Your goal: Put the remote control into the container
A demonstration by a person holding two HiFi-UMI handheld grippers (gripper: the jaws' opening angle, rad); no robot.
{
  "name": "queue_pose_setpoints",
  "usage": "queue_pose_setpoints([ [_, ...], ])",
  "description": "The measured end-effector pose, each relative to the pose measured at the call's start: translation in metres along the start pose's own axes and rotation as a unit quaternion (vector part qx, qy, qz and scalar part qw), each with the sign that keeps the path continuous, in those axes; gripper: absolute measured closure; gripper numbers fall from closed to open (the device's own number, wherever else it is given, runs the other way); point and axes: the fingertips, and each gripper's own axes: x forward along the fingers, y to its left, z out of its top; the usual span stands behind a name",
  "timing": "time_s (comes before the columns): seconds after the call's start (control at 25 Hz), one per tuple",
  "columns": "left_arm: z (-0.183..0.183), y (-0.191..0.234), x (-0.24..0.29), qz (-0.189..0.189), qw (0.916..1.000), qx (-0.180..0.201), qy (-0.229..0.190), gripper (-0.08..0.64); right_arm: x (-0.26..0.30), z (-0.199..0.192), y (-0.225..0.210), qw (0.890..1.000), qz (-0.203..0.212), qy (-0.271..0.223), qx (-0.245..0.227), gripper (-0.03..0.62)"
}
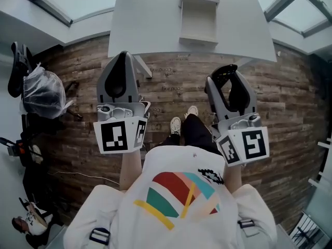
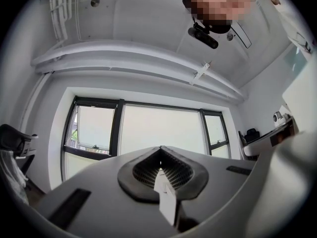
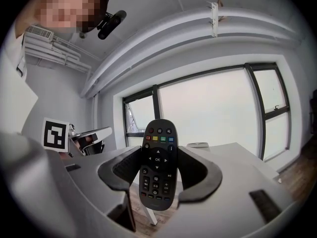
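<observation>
The black remote control (image 3: 158, 162) stands upright between the dark pads of my right gripper (image 3: 158, 175), which is shut on its sides with the buttons facing the camera. In the head view the right gripper (image 1: 228, 71) is at the right, carrying the remote (image 1: 224, 74) above the wooden floor. It is short of the white table (image 1: 155, 35). On that table stands the white open container (image 1: 198, 22), straight ahead. My left gripper (image 1: 123, 56) is held level at the left, its jaws shut with nothing in them (image 2: 159, 168).
A black office chair with a clear plastic bag (image 1: 41, 93) on it stands at the left. The person's shoes (image 1: 182, 119) are on the plank floor (image 1: 290, 108) between the grippers. Large windows (image 2: 158, 133) line the wall beyond the table.
</observation>
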Motion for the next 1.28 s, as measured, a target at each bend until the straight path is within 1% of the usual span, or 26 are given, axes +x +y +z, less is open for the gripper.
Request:
queue_pose_setpoints([
  [0.2,-0.01,-0.003,0.024,0.001,1.0,0.003,0.003,0.552,0.024,-0.002,-0.019,1.0,0.006,0.001,0.001,0.354],
  [0.32,-0.012,0.007,0.041,0.011,0.9999,0.01,0.007,0.552,0.049,0.002,-0.024,1.0,0.018,-0.002,0.002,0.356],
  [0.44,-0.011,0.014,0.064,0.024,0.9995,0.022,0.002,0.552,0.075,0.006,-0.037,0.999,0.033,-0.007,0.002,0.355],
  [0.56,-0.013,0.016,0.098,0.031,0.9991,0.028,-0.004,0.552,0.105,0.005,-0.059,0.999,0.037,0.0,-0.004,0.356],
  [0.76,-0.024,0.001,0.162,0.015,0.9992,0.037,0.006,0.552,0.146,0.017,-0.104,0.999,0.035,0.001,-0.001,0.356],
  [0.88,-0.03,-0.009,0.191,0.01,0.9992,0.037,0.015,0.552,0.165,0.022,-0.128,0.999,0.036,0.001,0.004,0.356],
  [1.08,-0.036,-0.021,0.23,0.013,0.9979,0.058,0.028,0.552,0.19,0.021,-0.166,0.999,0.04,-0.001,0.023,0.354],
  [1.28,-0.033,-0.015,0.247,0.025,0.9957,0.08,0.039,0.552,0.217,0.014,-0.181,0.998,0.05,0.01,0.041,0.356],
])
